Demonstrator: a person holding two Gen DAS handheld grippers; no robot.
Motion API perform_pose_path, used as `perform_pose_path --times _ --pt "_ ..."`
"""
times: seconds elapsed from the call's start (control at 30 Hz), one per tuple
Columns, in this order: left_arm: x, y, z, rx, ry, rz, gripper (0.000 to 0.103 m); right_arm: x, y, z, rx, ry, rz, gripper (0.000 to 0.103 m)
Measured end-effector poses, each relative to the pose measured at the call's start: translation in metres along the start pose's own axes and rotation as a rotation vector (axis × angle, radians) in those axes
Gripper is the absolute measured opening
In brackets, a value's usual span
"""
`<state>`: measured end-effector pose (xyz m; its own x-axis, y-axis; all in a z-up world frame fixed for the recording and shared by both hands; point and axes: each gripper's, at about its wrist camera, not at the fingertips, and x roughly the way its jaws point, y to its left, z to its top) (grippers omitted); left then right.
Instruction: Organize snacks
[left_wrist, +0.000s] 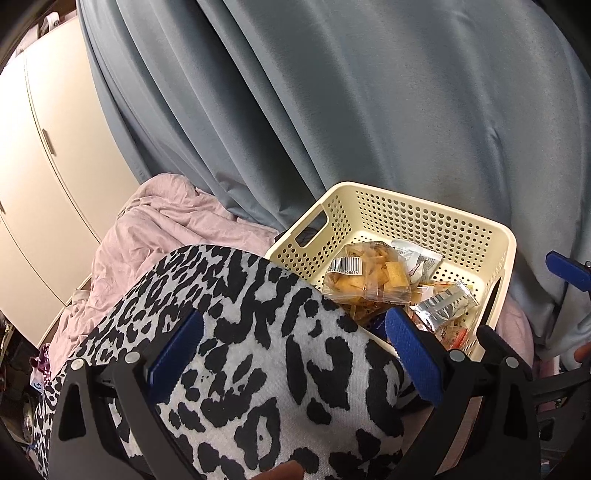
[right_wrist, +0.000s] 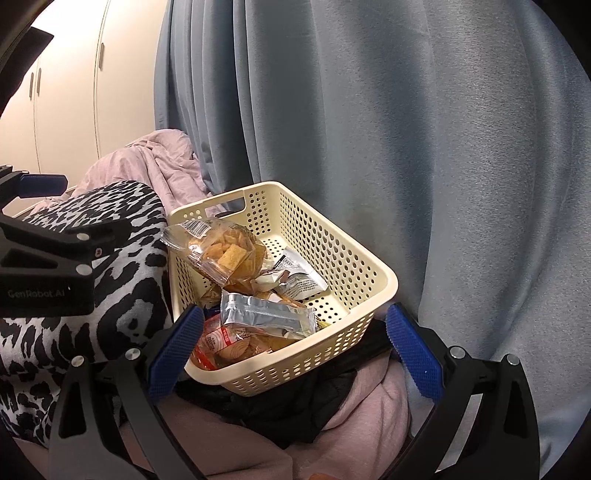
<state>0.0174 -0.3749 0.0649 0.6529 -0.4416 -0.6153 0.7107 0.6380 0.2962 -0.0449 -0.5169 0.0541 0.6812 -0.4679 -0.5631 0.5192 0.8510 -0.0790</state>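
We see soft, even indoor light in both views, brightest on the cream wardrobe (left_wrist: 48, 155) at upper left, nearly washed out. Fisheye bending curves its doors, and dark vignetting rounds the corners; focus is sharp throughout

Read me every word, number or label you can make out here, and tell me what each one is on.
"GenRobot.AI": on the black body of the left tool.
Barcode on the clear cracker bag: digits look like "70726 568614", but the first ones are cut off and uncertain.
White sachet: rows of print, too small to read.
Red-and-orange packet: characters too blurred to read.
Silver pouch: no legible text.
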Motion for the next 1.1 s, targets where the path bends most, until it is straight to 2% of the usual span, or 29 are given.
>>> perform_pose_path --times 0.23,1.1 --pt "0.004 -0.005 -0.001 0.031 0.008 0.025 0.098 -0.001 0.001 0.0 0.0 -0.003 -0.004 0.1" --pt "0.011 -0.016 0.004 0.089 0.023 0.038 0.098 0.001 0.0 -0.001 -0.013 -0.01 -0.029 0.1"
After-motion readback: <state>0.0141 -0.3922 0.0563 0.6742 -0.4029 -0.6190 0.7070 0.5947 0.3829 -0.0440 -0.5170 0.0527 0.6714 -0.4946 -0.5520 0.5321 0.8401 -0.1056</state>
